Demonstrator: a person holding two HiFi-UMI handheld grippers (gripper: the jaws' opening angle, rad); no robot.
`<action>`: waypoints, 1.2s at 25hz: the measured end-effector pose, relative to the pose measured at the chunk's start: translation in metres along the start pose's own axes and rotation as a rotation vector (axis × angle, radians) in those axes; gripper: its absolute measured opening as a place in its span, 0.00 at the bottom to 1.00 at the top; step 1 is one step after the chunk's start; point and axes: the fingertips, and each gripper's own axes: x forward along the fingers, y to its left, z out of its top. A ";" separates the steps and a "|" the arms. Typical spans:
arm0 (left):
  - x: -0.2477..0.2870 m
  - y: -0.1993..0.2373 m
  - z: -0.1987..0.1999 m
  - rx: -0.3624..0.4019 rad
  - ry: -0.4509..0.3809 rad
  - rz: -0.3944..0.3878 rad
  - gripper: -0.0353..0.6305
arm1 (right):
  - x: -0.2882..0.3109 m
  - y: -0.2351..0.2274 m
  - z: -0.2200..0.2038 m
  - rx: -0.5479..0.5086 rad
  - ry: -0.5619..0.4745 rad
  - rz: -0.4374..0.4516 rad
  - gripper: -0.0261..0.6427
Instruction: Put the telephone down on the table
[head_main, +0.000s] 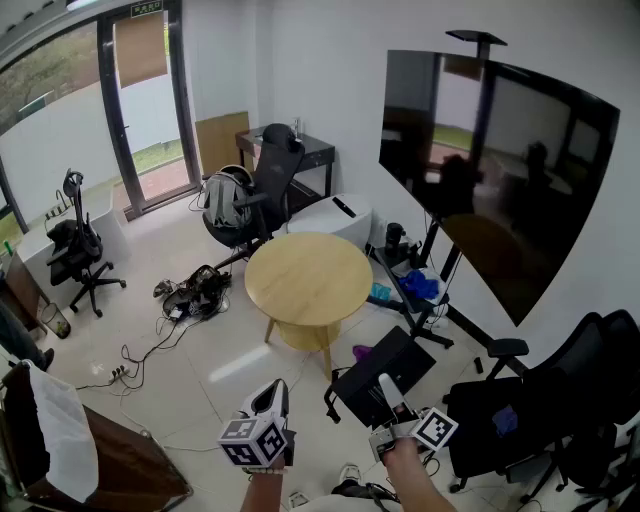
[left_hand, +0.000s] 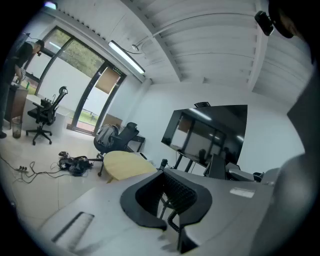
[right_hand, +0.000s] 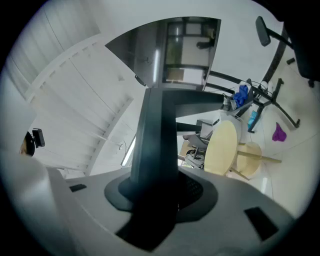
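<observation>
The telephone (right_hand: 155, 150), a dark slab, stands upright between the jaws of the right gripper (head_main: 392, 405), which are closed on it partway and tilted slightly upward. The left gripper (head_main: 270, 398) hangs beside it, jaws apparently drawn together on nothing. The round wooden surface (head_main: 308, 280) lies well apart, across open floor, with nothing on it. Nothing of the task is done yet: the approach, the lowering and the release all remain.
</observation>
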 end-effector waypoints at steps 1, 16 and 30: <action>0.002 0.000 0.000 0.001 -0.001 0.000 0.03 | 0.001 -0.001 0.001 -0.003 0.000 0.000 0.29; 0.042 -0.005 0.001 0.008 0.011 0.026 0.03 | 0.023 -0.026 0.028 0.025 0.020 -0.004 0.29; 0.087 -0.025 -0.028 0.012 0.040 0.108 0.03 | 0.042 -0.069 0.070 0.048 0.088 0.010 0.29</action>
